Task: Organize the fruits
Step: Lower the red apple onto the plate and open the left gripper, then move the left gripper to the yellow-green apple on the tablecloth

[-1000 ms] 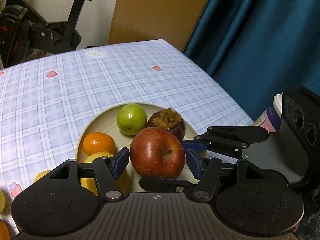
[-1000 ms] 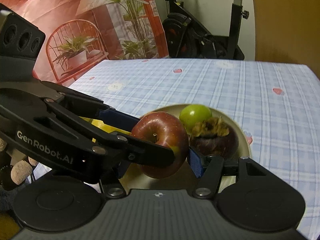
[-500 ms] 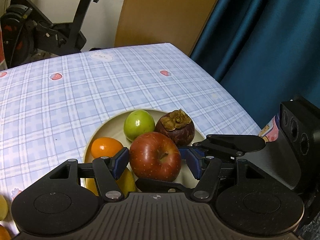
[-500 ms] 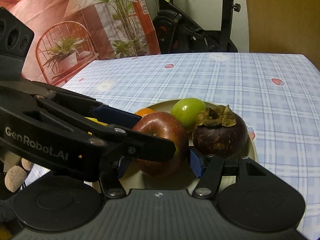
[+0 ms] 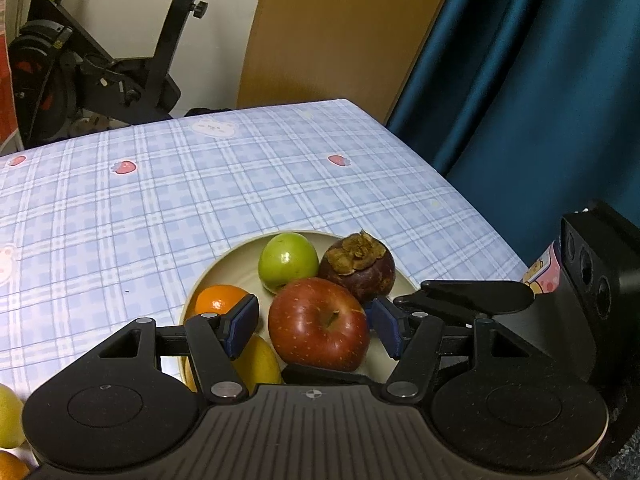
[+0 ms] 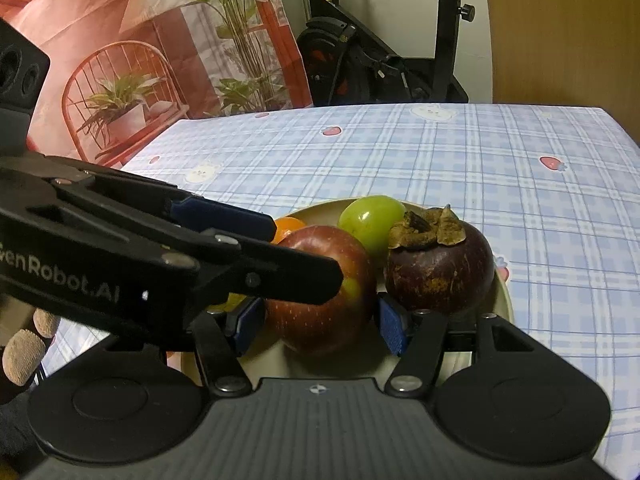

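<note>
- Step in hand, best guess: getting the red apple point(image 5: 318, 332) lifted or nudged on the cream plate point(image 5: 236, 272), with both tongs crowded round that one fruit.
- Left gripper point(image 5: 312, 328): jaws half apart, straddling the apple's left and right flanks. Thin slivers of gap at the blue pads, so released, no squeeze showing.
- Right gripper point(image 6: 320, 320): same deal from its own camera, blue pads either side of the apple, small gaps, not clenched on anything.
- Apple itself: sitting stem-up at the near edge of the plate, apparently resting on it, leaning against the mangosteen point(image 5: 360, 268).
- To do this well: pick ONE gripper for the grab and back the other off. Crossed fingers over the same fruit look like a jam waiting to happen.
- Pads on the widest part of the apple, level with its middle. Close slow and lift straight up.
- Worth watching: mangosteen and green apple point(image 5: 288, 260) packed tight behind, so likely to roll if bumped.
- Plate contents: red apple in front, green apple and mangosteen at the back touching each other, tangerine point(image 5: 218, 300) on the left, and a yellow fruit point(image 5: 256, 360) half hidden under the left finger.
- Off the plate, on the checked tablecloth point(image 5: 160, 200): a pale yellow fruit point(image 5: 10, 416) and an orange one point(image 5: 12, 468) at the bottom left corner, probably next in line.
</note>
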A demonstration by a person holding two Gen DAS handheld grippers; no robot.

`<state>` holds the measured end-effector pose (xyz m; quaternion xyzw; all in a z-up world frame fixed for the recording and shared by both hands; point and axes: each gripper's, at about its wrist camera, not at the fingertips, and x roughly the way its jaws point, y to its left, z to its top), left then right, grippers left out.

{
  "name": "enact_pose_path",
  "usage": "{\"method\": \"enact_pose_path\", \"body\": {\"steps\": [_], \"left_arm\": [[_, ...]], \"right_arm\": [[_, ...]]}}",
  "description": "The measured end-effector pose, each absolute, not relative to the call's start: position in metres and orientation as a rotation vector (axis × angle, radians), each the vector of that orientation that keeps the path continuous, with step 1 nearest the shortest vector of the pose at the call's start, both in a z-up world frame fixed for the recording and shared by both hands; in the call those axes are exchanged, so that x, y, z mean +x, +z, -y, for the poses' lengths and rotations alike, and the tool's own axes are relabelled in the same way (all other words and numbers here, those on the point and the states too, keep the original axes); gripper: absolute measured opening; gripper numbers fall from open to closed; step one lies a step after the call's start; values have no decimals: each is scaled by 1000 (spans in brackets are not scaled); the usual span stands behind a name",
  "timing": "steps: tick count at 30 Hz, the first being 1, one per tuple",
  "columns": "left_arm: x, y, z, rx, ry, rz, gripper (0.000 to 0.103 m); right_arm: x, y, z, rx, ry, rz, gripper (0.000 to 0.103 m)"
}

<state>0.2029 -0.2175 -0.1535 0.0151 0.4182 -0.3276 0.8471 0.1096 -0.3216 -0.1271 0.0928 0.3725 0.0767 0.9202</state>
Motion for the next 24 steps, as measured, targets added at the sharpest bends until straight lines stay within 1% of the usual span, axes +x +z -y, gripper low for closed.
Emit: {"method": "enact_pose_path", "body": {"steps": [16,24], "left_arm": [[195,-131,185,6,-625,-826,65],[186,-106,139,-2,-566,-763,65]], "right_arm": [[94,-113,314,156,125,-732,64],[84,-95,305,139,114,-677,64]]}}
